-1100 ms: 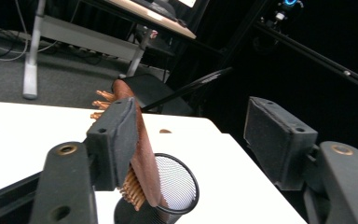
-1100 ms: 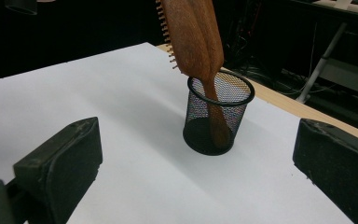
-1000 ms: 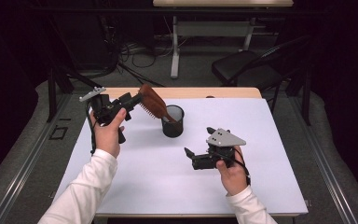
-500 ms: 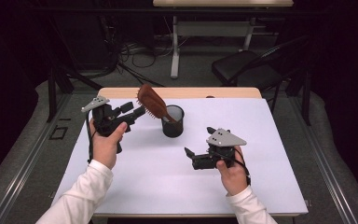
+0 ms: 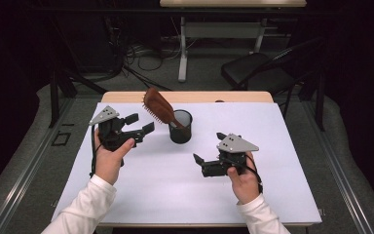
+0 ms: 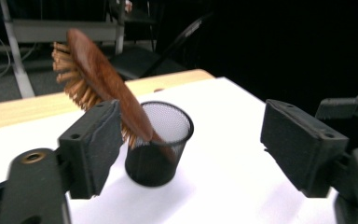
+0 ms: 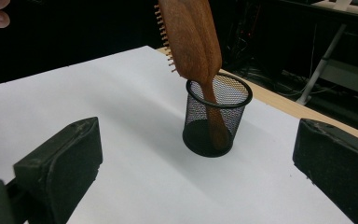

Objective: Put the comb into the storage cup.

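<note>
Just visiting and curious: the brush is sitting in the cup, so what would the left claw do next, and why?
Probably draw back. The hairbrush stands handle-down in the mesh cup, leaning on its rim, and the left claw has just been opening, with nothing between its jaws.

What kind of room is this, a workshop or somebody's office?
Probably a lab or recording room, not a lived-in office: a white-covered table stands in a dark space, loose cables trail over the floor, and a black chair sits behind.

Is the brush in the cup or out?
In. The hairbrush stands handle-down inside the black mesh cup, leaning on its rim.
</note>
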Available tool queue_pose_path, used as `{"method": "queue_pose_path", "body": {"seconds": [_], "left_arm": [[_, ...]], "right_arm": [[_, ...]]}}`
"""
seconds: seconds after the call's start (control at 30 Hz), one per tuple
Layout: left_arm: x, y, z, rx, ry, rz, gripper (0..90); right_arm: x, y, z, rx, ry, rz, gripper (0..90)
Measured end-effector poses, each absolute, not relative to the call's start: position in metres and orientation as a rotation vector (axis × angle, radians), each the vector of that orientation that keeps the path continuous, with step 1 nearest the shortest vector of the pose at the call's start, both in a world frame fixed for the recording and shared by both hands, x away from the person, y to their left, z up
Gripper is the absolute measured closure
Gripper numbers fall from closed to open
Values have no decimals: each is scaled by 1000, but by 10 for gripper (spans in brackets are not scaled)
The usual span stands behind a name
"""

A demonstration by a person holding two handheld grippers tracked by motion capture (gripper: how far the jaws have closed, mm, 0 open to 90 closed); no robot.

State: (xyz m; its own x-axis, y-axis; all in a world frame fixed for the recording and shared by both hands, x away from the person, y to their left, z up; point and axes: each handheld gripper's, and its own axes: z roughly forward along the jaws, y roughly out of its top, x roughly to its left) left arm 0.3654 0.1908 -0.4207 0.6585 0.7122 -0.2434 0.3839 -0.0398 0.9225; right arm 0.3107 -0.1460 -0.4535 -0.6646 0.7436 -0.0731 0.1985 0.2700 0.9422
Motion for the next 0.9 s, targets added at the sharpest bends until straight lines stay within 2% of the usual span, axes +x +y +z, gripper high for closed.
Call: {"method": "queue_pose_path", "body": {"seconds": [0.2,0.57,0.9], "left_arm": [[364,198,-425,1665,914,314,152],[356,205,-432,1707,872,297,159],[339,214,-426,1819,765,365,159]], "right_arm": [[312,-144,-456,847,2044,1390,12],[312,-146,-455,860,2040,1397,12],[311,-153,-446,867,2034,1396,12]]}}
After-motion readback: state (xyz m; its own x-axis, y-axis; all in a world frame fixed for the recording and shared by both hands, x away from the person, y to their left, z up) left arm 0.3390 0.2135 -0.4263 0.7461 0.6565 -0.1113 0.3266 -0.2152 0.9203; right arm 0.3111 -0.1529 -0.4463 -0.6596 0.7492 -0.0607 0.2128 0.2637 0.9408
